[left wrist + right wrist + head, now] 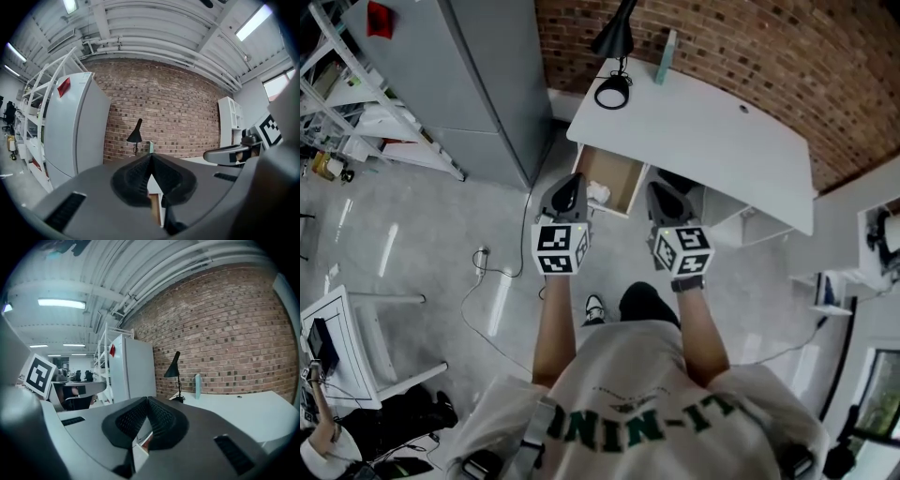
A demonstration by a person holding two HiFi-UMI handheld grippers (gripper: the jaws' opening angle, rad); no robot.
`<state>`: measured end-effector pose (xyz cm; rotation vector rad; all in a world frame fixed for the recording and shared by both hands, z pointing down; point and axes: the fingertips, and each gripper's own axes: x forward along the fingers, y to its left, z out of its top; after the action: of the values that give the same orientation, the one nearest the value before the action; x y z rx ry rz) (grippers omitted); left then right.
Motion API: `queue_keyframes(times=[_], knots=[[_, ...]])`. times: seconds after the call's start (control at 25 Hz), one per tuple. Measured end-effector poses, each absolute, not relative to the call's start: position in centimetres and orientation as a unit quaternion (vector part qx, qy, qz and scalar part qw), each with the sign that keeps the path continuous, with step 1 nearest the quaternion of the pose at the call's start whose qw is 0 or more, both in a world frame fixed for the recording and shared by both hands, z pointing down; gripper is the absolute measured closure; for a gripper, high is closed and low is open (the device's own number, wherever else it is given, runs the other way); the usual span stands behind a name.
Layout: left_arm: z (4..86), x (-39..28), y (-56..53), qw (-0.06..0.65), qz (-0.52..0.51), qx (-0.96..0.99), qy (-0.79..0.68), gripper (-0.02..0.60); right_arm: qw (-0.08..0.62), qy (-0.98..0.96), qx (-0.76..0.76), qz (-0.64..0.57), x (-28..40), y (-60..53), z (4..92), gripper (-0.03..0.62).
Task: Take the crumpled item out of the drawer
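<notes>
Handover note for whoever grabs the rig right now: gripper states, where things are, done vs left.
Left gripper: shut, empty, held up in front of the open drawer.
Right gripper: shut, empty, level with the left one, to the drawer's right by the desk front edge.
Drawer: pulled open under the white desk. The crumpled white item lies inside near the front, just past the left gripper's tip in the head view, untouched.
Done: drawer is open.
Left: open a gripper, likely the left as it looks closer, reach in, close on the item, lift it out.
</notes>
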<state>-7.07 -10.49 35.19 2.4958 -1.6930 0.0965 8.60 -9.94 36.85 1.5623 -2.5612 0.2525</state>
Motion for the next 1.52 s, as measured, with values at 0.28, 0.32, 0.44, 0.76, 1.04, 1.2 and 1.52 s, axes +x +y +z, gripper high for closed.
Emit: queue_keyframes(times=[0.28,0.32,0.44,0.76,1.04,1.2,1.52], knots=[[39.9,-6.5,-15.7,0.096,0.052,0.822,-0.559,0.588,0.096,-0.856,0.497,0.109,8.5,-15.5,41.6,0.589],[40.6,-6.3,-16.6,0.099,0.055,0.821,-0.56,0.588,0.103,-0.857,0.493,0.107,8.4,-16.6,42.3,0.589],[42.7,-6.0,-19.1,0.112,0.074,0.817,-0.561,0.588,0.121,-0.861,0.481,0.116,8.2,-19.8,44.4,0.589],[47.8,-6.5,-24.2,0.145,0.101,0.805,-0.567,0.588,0.178,-0.872,0.43,0.151,6.1,-25.1,51.4,0.589],[52.0,-8.5,-26.6,0.16,0.136,0.798,-0.565,0.588,0.245,-0.877,0.382,0.158,3.8,-27.0,57.6,0.588],[54.0,-8.8,-27.9,0.171,0.128,0.796,-0.566,0.588,0.276,-0.878,0.353,0.166,2.7,-28.0,61.1,0.588],[58.5,-10.0,-29.7,0.22,0.088,0.792,-0.563,0.588,0.353,-0.861,0.31,0.193,1.6,-29.2,68.9,0.56]])
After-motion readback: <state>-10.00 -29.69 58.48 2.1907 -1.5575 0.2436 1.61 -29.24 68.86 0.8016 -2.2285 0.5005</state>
